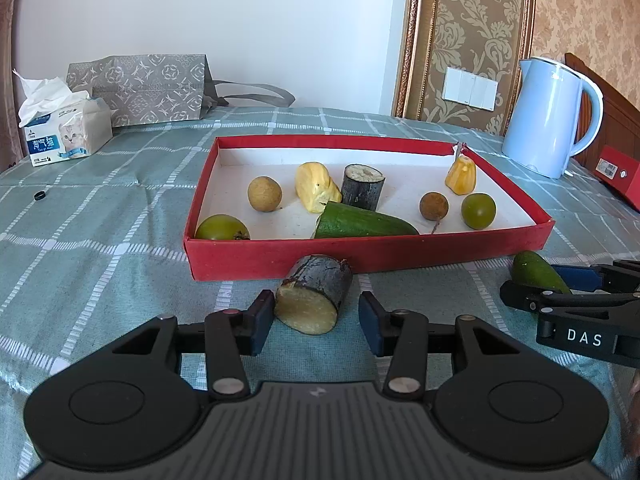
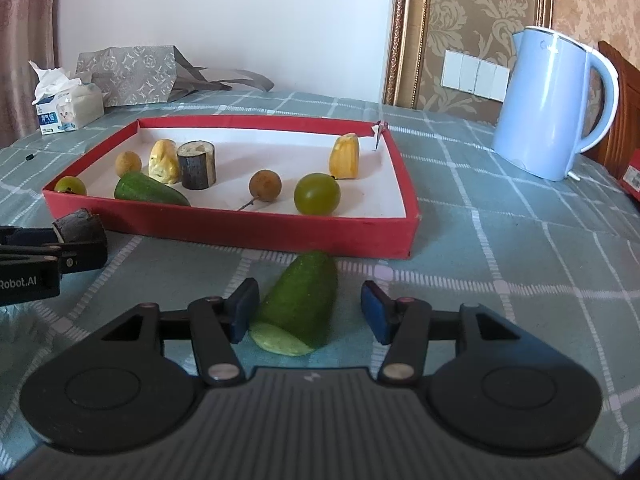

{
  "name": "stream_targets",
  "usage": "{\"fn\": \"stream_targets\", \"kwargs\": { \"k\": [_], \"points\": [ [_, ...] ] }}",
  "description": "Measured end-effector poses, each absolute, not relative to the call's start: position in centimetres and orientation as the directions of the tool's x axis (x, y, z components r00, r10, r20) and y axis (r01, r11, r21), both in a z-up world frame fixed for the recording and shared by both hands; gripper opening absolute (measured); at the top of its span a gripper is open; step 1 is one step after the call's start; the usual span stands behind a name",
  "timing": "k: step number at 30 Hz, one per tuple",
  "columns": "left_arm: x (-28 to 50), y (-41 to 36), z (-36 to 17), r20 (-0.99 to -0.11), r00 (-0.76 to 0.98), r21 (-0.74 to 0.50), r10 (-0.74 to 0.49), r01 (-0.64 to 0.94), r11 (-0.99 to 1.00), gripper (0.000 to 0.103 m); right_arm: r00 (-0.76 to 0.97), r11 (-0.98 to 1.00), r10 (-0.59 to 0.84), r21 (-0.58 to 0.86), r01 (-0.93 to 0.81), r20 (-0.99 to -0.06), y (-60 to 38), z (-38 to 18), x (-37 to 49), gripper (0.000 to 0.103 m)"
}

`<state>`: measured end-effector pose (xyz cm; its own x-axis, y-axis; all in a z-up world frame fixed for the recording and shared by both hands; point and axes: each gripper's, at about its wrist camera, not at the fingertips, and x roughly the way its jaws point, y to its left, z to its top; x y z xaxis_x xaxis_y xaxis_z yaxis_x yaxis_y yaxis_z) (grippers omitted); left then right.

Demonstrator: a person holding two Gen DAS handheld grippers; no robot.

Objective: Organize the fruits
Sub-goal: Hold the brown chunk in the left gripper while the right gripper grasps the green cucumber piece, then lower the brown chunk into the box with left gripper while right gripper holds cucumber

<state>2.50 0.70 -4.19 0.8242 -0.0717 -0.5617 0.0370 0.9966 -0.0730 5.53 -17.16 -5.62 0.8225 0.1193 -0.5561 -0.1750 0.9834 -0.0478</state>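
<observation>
Two grippers rest on a checked cloth before a red tray of fruit. The right gripper has its jaws apart around a cucumber half just outside the tray, lengthwise between them, tip toward the tray, cut end toward the camera. The left gripper, jaws likewise apart, straddles a sugarcane stub lying cut face toward the camera.
</observation>
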Motion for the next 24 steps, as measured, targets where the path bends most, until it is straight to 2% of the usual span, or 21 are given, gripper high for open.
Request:
{"fn": "stream_targets", "kwargs": {
  "k": [1, 2, 17, 20, 24],
  "points": [
    [2.51, 0.74, -4.2, -0.562, 0.824, -0.073, -0.072, 0.037, 0.997, 0.045, 0.824, 0.981, 0.135, -0.043, -0.19, -0.55, -17.21, -5.56, 5.34, 0.039],
    [2.51, 0.71, -4.2, -0.562, 0.824, -0.073, -0.072, 0.037, 0.997, 0.045, 0.824, 0.979, 0.142, -0.046, -0.199, -0.548, -17.11, -5.54, 5.21, 0.036],
    [2.51, 0.82, -4.15, -0.559, 0.826, -0.08, -0.075, 0.037, 0.996, 0.045, 0.824, 0.978, 0.131, -0.065, -0.199, -0.551, -16.97, -5.52, 4.93, 0.034],
    [2.5, 1.03, -4.15, -0.557, 0.828, -0.086, -0.07, 0.026, 0.996, 0.04, 0.828, 0.976, 0.113, -0.093, -0.196, -0.549, -16.66, -5.53, 4.83, 0.036],
    [2.46, 1.2, -4.16, -0.556, 0.828, -0.089, -0.07, 0.024, 0.996, 0.038, 0.831, 0.975, 0.108, -0.105, -0.196, -0.546, -16.49, -5.5, 4.73, 0.036]
  ]
}}
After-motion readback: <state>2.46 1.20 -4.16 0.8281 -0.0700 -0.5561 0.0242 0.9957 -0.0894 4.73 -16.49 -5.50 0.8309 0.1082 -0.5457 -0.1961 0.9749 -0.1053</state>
